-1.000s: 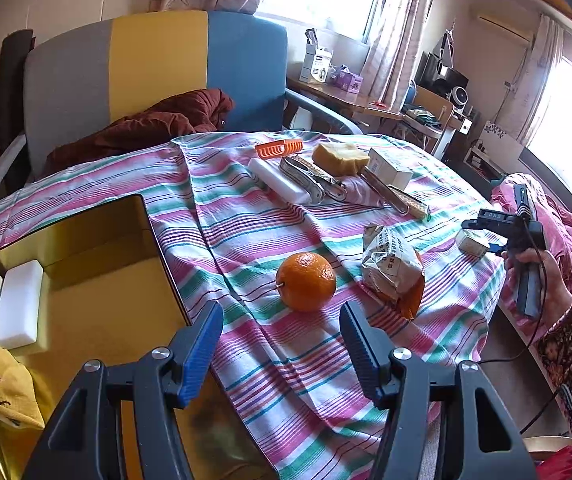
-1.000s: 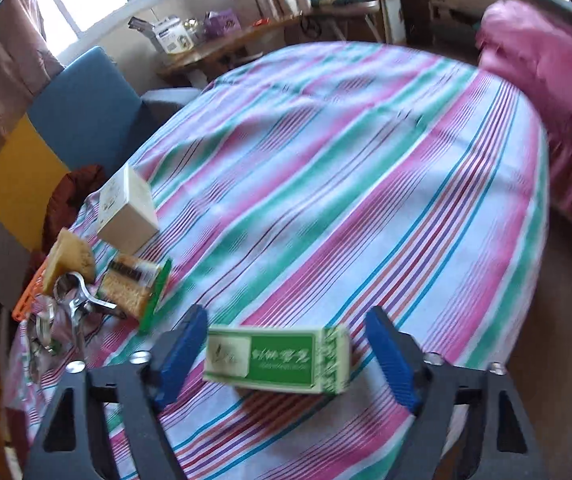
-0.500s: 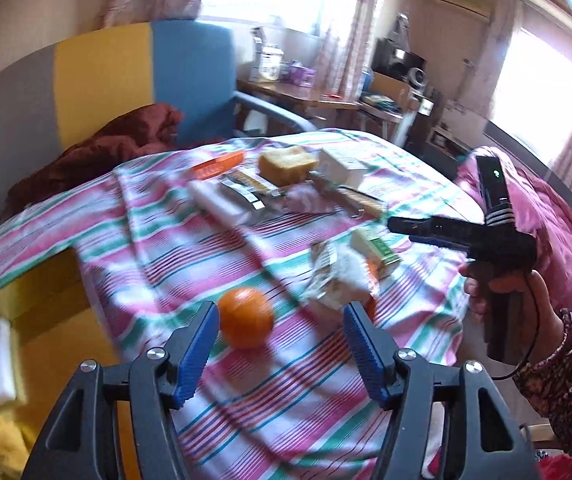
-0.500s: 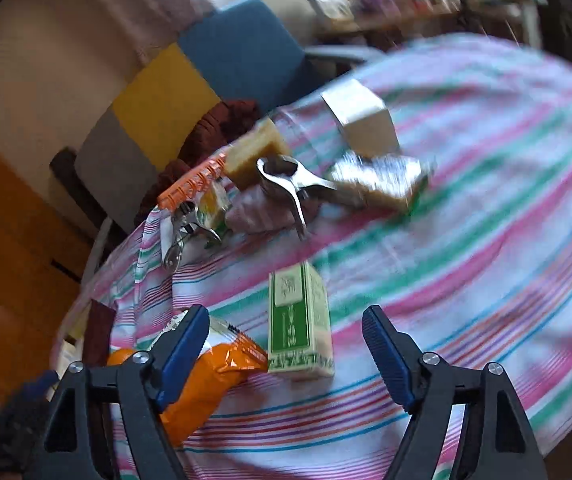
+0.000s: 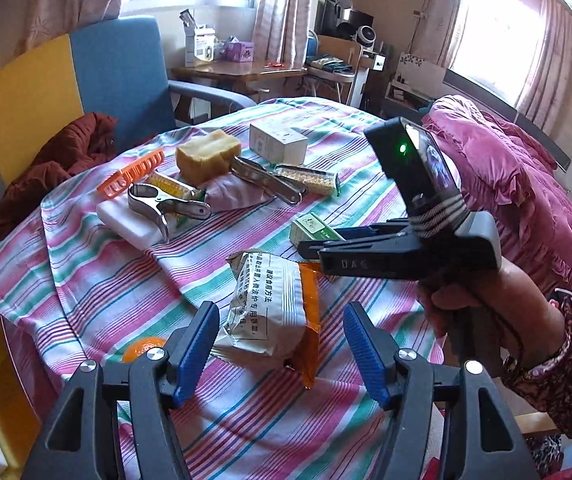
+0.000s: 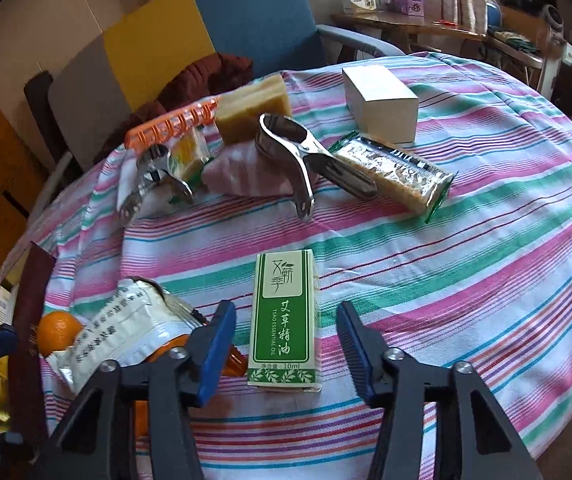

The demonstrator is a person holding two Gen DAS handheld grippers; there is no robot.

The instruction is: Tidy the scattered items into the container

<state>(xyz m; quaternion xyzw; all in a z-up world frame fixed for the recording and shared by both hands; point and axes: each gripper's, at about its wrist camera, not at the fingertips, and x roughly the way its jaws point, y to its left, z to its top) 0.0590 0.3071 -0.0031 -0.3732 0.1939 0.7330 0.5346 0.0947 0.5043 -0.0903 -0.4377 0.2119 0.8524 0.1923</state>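
Right wrist view: right gripper (image 6: pixel 284 350) spread wide around the green essential-oil box (image 6: pixel 286 320), not touching; left gripper (image 5: pixel 282 346) also gaping over the white snack packet (image 5: pixel 272 308) on the striped bench (image 5: pixel 126 280); orange (image 5: pixel 142 349) just beside.

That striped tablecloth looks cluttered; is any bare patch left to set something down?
Yes: the wide stretch right of the green essential-oil box and below the cracker packet is bare. The far-left side is crowded around the metal clips, soap block and orange comb.
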